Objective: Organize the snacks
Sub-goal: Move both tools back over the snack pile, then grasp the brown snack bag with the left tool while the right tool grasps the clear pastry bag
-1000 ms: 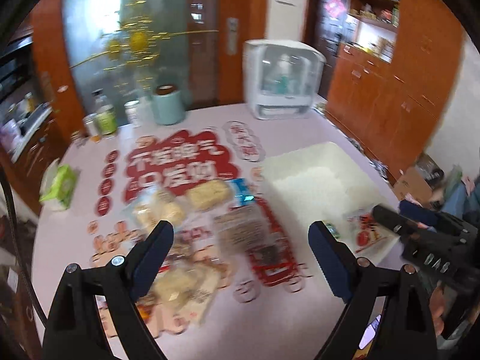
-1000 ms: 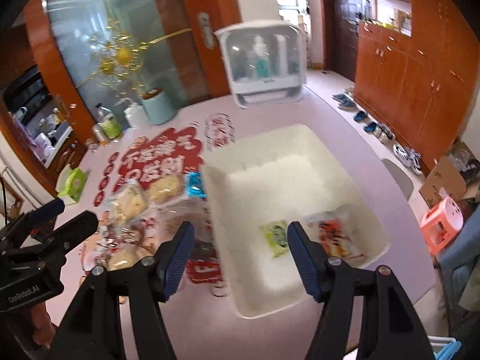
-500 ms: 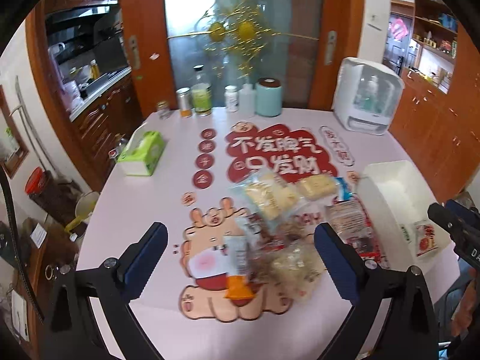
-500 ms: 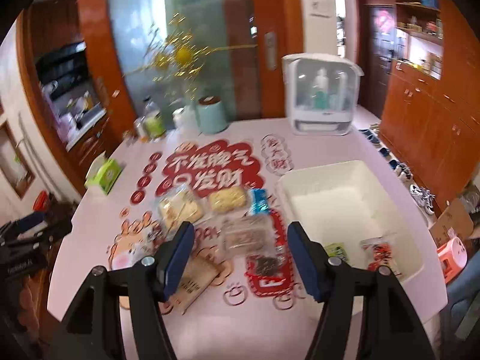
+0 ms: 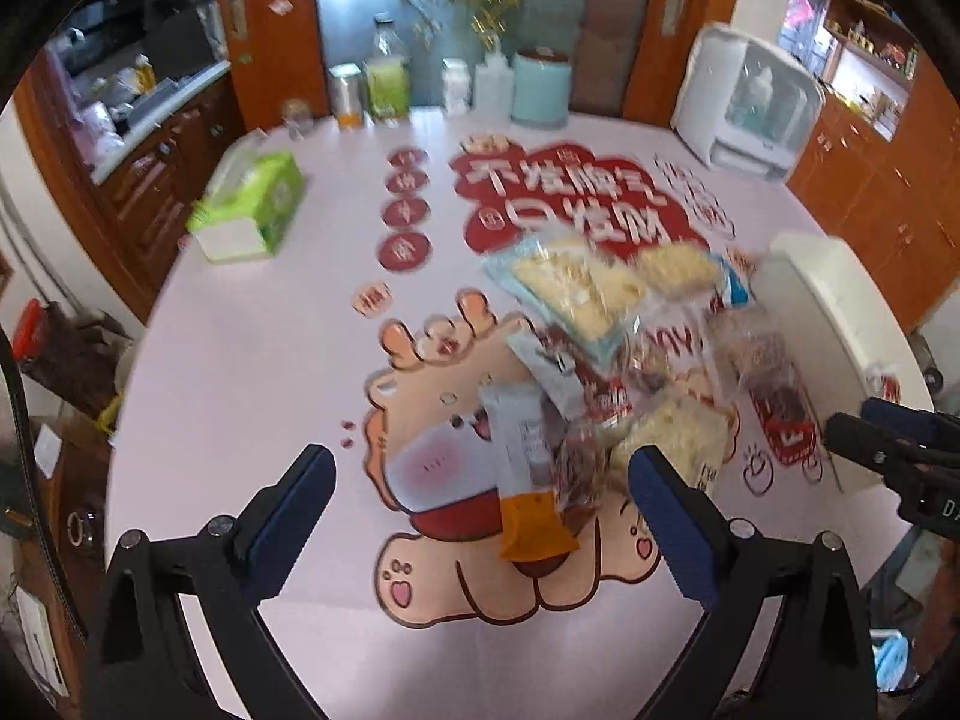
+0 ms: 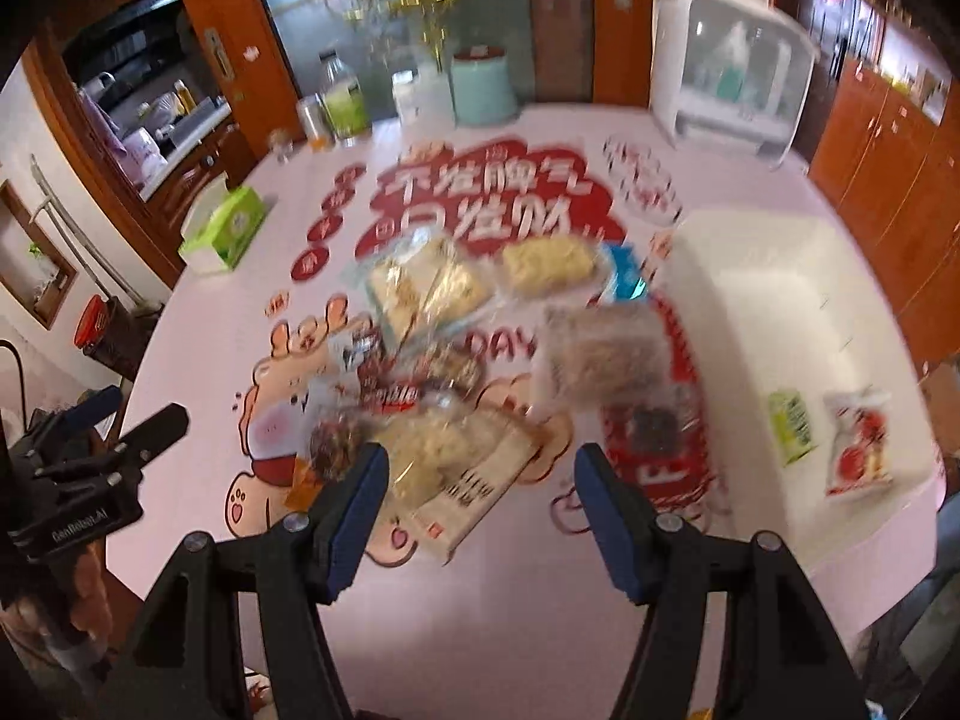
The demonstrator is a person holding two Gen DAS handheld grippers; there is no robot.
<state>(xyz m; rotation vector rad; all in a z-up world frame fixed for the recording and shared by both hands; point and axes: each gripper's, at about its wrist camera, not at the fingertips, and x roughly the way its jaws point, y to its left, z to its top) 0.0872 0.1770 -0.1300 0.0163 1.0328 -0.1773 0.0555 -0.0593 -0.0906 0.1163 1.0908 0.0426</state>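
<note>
I count two packets (image 6: 792, 425) in one white bin (image 6: 774, 276), left gripper (image 5: 480, 516) and right gripper (image 6: 477, 507) both spread, empty

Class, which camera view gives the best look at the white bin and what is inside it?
The right wrist view: the white bin shows its whole interior, with a green packet and a red packet inside. The left wrist view catches only the white bin's near wall at the edge.

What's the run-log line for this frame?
phase: approach | left tongs: open, empty, above snack pile | right tongs: open, empty | white bin: two packets inside
</note>
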